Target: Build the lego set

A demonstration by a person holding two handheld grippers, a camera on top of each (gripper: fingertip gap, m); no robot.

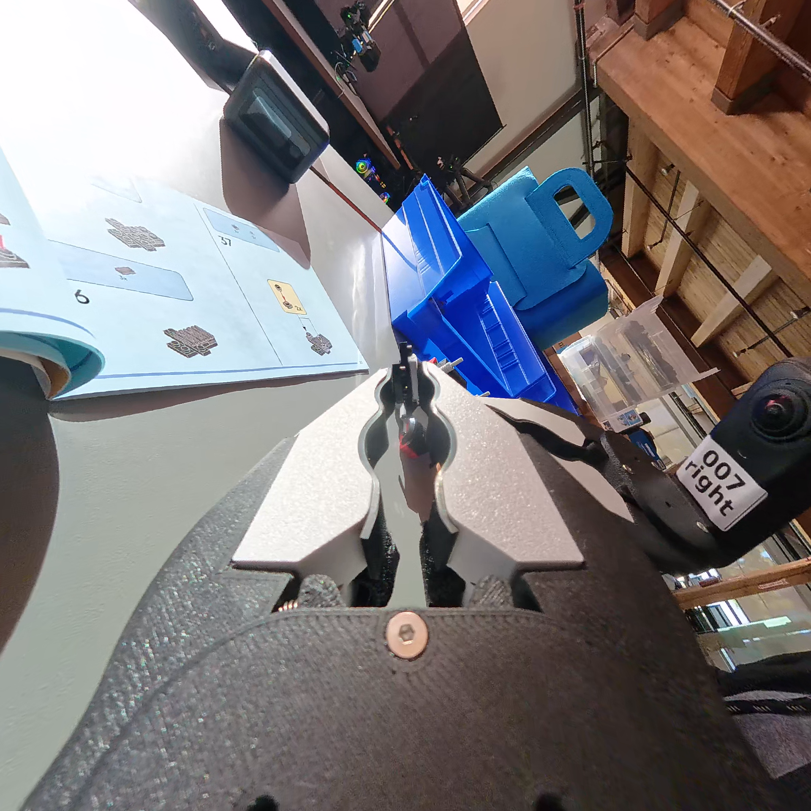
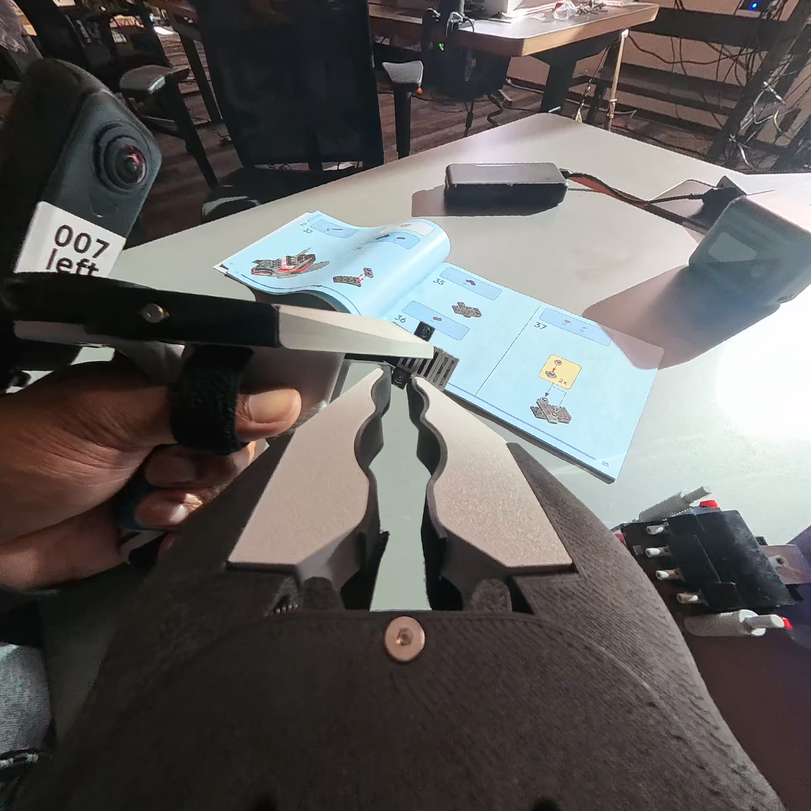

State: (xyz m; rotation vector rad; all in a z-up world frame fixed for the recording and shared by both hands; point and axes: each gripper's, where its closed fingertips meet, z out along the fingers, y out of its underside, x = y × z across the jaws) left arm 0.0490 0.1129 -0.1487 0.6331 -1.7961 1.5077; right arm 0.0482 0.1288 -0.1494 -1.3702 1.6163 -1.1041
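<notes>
The left hand-held gripper (image 1: pixel 406 377) is nearly closed on a small dark lego piece (image 1: pixel 406 373) that pokes out past its tips at 12 o'clock; a red-and-grey bit (image 1: pixel 410 439) sits lower in the gap between its fingers. In the right wrist view the left hand-held gripper (image 2: pixel 432 351) comes in level from 9 o'clock, and at its tip a grey grille piece (image 2: pixel 432 371) sticks out toward 3 o'clock. The right hand-held gripper (image 2: pixel 399 379) has its tips drawn close on a small black stud piece (image 2: pixel 400 378), which touches the underside of the grille piece; both are held up off the counter (image 2: pixel 548 259). A hand (image 2: pixel 131 461) wraps the left tool's handle at 9 o'clock. The open booklet (image 2: pixel 504 346) lies flat just beyond the tips, its near corner at 4 o'clock. A black lego block (image 2: pixel 711 566) with white pegs sits at the counter's near edge at 4 o'clock. A dark box (image 2: pixel 504 182) and a grey device (image 2: pixel 746 263) lie farther off at 1 and 2 o'clock, with bare counter between them and the booklet. In the left wrist view, blue bins (image 1: pixel 461 298) stand at 1 o'clock just beyond the tips.
</notes>
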